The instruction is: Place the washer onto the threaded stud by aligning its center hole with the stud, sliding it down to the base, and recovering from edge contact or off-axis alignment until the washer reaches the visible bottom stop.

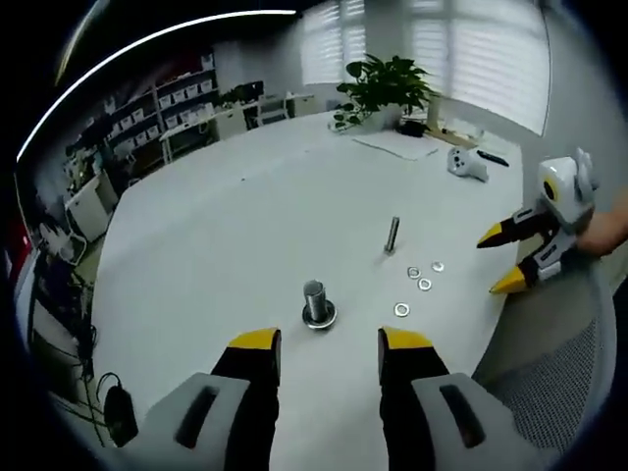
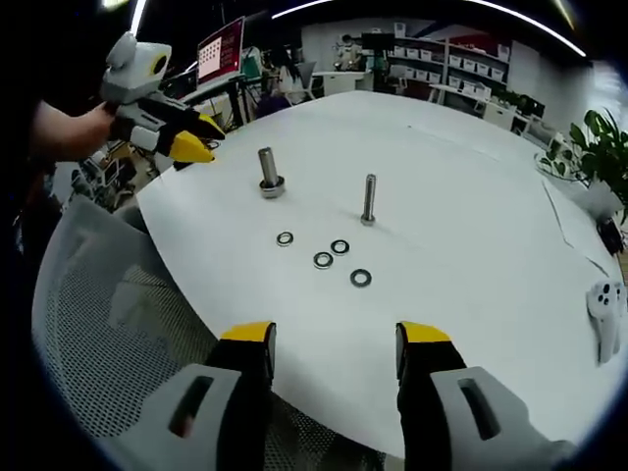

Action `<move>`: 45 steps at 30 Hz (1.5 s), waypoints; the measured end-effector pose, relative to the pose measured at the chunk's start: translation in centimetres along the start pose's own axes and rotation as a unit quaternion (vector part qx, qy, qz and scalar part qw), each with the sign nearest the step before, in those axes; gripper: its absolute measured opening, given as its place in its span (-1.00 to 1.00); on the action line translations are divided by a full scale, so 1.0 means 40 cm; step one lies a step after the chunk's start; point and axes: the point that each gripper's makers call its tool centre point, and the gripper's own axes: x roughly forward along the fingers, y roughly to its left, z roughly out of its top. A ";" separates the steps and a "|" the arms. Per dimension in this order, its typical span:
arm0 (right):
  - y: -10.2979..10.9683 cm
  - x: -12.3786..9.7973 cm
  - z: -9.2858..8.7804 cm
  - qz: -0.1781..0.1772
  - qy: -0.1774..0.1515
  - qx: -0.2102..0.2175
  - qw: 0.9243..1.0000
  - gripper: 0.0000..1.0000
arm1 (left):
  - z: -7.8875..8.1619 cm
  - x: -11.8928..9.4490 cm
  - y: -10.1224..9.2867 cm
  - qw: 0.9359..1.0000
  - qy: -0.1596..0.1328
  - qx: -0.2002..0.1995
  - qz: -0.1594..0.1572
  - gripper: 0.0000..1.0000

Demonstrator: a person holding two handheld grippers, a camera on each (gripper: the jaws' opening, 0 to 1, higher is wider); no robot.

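nothing is done yet: four washers (image 2: 323,259) lie loose on the desk (image 2: 461,226) near the threaded stud (image 2: 368,199); left claw (image 1: 322,342) and right claw (image 2: 336,337) both gape apart, empty.

Round white table, office behind it

Near the far edge of my table (image 1: 226,235) a potted plant (image 1: 385,86) stands beside a sheet of paper (image 1: 397,145), with a white game controller (image 1: 467,163) close by; the same controller (image 2: 608,316) lies near the table's rim in my right gripper view. A mesh chair (image 2: 108,324) sits against the near edge. Shelves (image 1: 162,108) line the wall, blinds (image 1: 471,49) cover windows.
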 end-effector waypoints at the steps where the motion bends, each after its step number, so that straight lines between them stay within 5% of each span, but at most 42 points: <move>1: 0.000 0.001 -0.003 -0.001 0.004 -0.003 1.000 0.04 | 0.000 -0.005 -0.002 1.000 -0.003 -0.001 0.001 -0.24; 11: -0.014 0.003 -0.009 -0.012 0.013 0.000 1.000 0.06 | -0.030 -0.029 -0.047 0.999 -0.034 -0.034 -0.010 -0.24; 21: -0.033 0.001 -0.014 -0.031 0.017 0.000 0.999 0.06 | -0.055 -0.037 -0.097 0.998 -0.044 -0.014 -0.033 -0.26; 45: -0.046 -0.001 -0.032 -0.052 0.036 0.002 0.998 0.08 | -0.085 -0.072 -0.070 0.997 -0.066 -0.032 -0.030 -0.32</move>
